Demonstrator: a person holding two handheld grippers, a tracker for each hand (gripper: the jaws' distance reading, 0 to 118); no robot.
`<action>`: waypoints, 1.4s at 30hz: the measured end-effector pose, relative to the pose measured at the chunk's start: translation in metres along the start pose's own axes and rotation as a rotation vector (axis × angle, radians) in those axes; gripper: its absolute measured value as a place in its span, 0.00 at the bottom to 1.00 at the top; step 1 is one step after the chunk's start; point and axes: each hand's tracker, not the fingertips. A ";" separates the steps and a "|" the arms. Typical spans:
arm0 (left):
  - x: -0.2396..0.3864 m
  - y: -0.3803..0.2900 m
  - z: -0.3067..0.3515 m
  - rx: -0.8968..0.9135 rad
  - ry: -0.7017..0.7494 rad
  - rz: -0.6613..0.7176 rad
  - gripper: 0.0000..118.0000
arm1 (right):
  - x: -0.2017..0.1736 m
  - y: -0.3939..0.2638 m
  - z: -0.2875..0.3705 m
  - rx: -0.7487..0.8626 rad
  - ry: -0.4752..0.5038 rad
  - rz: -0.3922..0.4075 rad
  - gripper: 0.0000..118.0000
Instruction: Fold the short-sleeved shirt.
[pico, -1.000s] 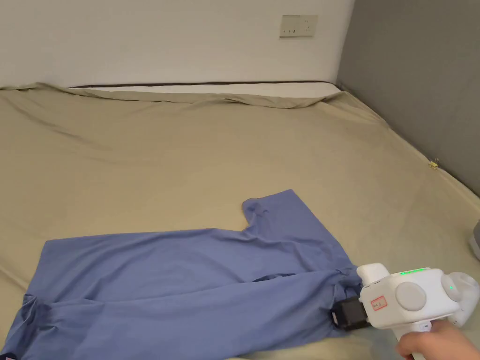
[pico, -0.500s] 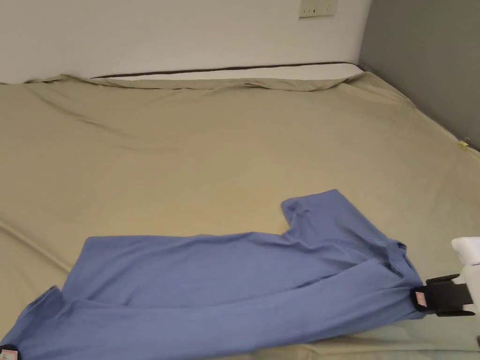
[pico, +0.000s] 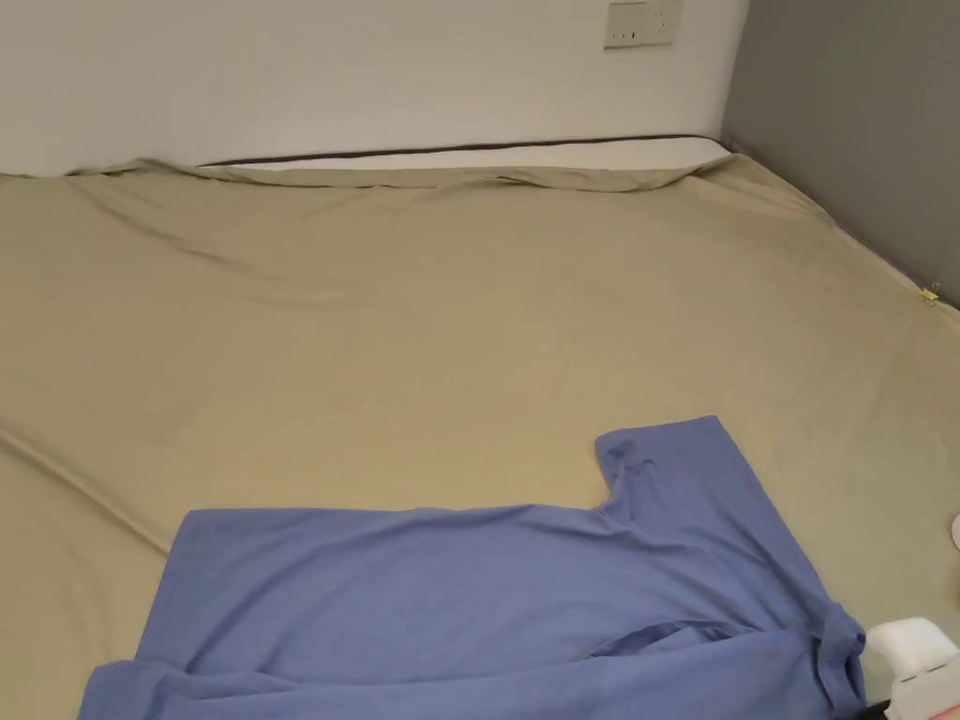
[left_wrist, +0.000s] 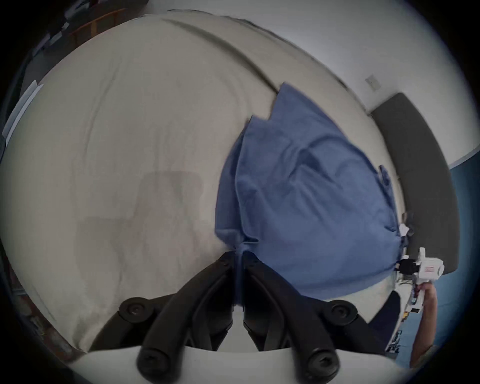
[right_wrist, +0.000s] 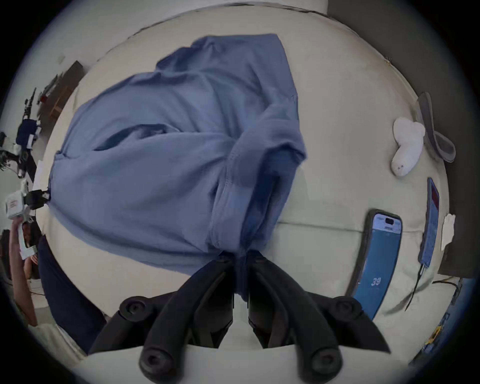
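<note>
The blue short-sleeved shirt (pico: 487, 591) lies spread across the near part of the bed, one sleeve (pico: 675, 459) pointing toward the wall. In the left gripper view my left gripper (left_wrist: 240, 253) is shut on a bunched corner of the shirt (left_wrist: 306, 197). My right gripper (right_wrist: 242, 257) is shut on the gathered other end of the shirt (right_wrist: 166, 156). The shirt hangs stretched between the two. The right gripper's white housing (pico: 914, 652) shows at the bottom right of the head view. Each gripper also appears far off in the other's view: the right gripper (left_wrist: 401, 267), the left gripper (right_wrist: 39, 198).
The tan bedsheet (pico: 422, 328) stretches far toward the white wall with a socket (pico: 642, 23). A grey wall (pico: 844, 122) bounds the right side. Two phones (right_wrist: 379, 259) (right_wrist: 431, 220) and a white soft toy (right_wrist: 406, 145) lie on the bed beside my right gripper.
The head camera has turned. My right gripper has drawn its end of the shirt to the right and toward the near edge, and the shirt now lies stretched out wider.
</note>
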 end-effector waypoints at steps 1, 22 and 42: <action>0.003 0.000 -0.004 0.005 0.014 -0.017 0.03 | -0.001 0.001 -0.005 -0.011 -0.009 0.004 0.08; 0.091 0.047 0.043 0.308 -0.182 -0.098 0.00 | -0.091 0.004 0.122 0.676 0.269 -0.192 0.02; 0.131 0.229 -0.119 0.060 0.188 -0.380 0.54 | -0.085 0.015 0.084 0.577 0.277 -0.125 0.02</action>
